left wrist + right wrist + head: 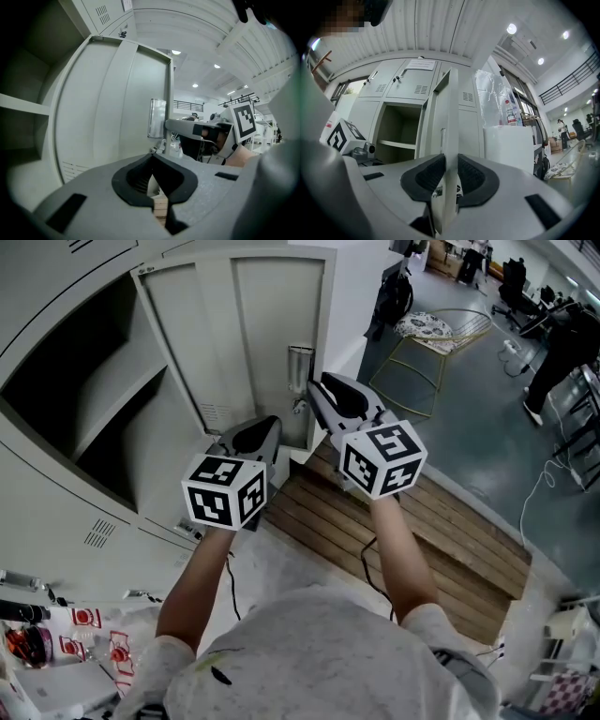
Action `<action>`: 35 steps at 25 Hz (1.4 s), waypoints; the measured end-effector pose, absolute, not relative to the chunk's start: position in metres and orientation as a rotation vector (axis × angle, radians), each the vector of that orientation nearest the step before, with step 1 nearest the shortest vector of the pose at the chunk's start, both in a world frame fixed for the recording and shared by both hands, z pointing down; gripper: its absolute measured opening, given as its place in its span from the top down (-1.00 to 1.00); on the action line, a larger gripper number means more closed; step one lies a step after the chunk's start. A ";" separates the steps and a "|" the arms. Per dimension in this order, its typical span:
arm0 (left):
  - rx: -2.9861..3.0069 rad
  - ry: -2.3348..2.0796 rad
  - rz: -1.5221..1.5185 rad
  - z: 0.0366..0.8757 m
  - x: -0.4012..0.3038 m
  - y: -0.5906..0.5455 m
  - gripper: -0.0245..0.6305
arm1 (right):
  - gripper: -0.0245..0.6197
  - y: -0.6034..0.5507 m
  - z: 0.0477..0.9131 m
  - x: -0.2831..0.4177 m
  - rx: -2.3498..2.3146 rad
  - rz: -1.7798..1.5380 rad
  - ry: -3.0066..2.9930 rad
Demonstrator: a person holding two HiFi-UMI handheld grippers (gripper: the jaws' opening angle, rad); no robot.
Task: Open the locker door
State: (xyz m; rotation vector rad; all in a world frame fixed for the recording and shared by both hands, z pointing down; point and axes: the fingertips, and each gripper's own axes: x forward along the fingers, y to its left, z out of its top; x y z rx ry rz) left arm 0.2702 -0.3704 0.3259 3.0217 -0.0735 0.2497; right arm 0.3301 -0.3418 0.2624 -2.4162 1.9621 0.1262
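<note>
The grey locker door (pixel 244 334) stands swung wide open, and the compartment with its shelf (pixel 112 413) is exposed to the left. My right gripper (pixel 314 390) is shut on the door's free edge, just below the metal latch plate (pixel 300 367). In the right gripper view the door edge (pixel 450 122) runs up between the two black pads (pixel 429 176), which press on it from both sides. My left gripper (pixel 270 423) hovers in front of the door's inner face (pixel 108 108), lower and to the left, its jaws closed tip to tip with nothing in them.
A wooden slat platform (pixel 412 531) lies under the lockers. A gold wire chair (pixel 431 334) and a person in black (pixel 562 343) stand beyond on the grey floor. A white cabinet (pixel 508 145) sits right of the door. Small clutter (pixel 56 634) lies at lower left.
</note>
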 end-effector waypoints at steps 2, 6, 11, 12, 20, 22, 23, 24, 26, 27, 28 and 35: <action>3.022 -0.066 0.256 0.327 0.270 -0.368 0.91 | 0.67 -0.341 0.262 0.329 -2.424 0.130 1.959; 3.020 -0.064 0.268 0.329 0.264 -0.367 0.91 | 0.66 -0.339 0.263 0.324 -2.418 0.125 1.956; 3.024 -0.059 0.271 0.328 0.255 -0.365 0.91 | 0.65 -0.335 0.262 0.317 -2.429 0.126 1.943; 3.025 -0.058 0.271 0.328 0.254 -0.365 0.91 | 0.64 -0.334 0.262 0.316 -2.431 0.128 1.944; 3.024 -0.041 0.275 0.328 0.244 -0.361 0.91 | 0.62 -0.329 0.265 0.306 -2.434 0.110 1.934; 3.024 -0.034 0.277 0.328 0.244 -0.360 0.91 | 0.62 -0.327 0.266 0.305 -2.442 0.106 1.929; 3.025 -0.031 0.279 0.328 0.243 -0.359 0.91 | 0.62 -0.326 0.266 0.305 -2.446 0.104 1.925; 3.025 -0.027 0.281 0.329 0.242 -0.358 0.91 | 0.62 -0.325 0.267 0.304 -2.449 0.103 1.922; 3.025 -0.019 0.287 0.330 0.241 -0.357 0.91 | 0.62 -0.323 0.267 0.303 -2.456 0.102 1.914; 3.025 -0.016 0.289 0.330 0.240 -0.356 0.91 | 0.62 -0.322 0.267 0.302 -2.460 0.102 1.910; 3.026 -0.014 0.290 0.329 0.239 -0.355 0.91 | 0.62 -0.321 0.267 0.301 -2.465 0.105 1.904; 3.028 -0.020 0.291 0.328 0.232 -0.356 0.91 | 0.62 -0.314 0.265 0.294 -2.483 0.112 1.867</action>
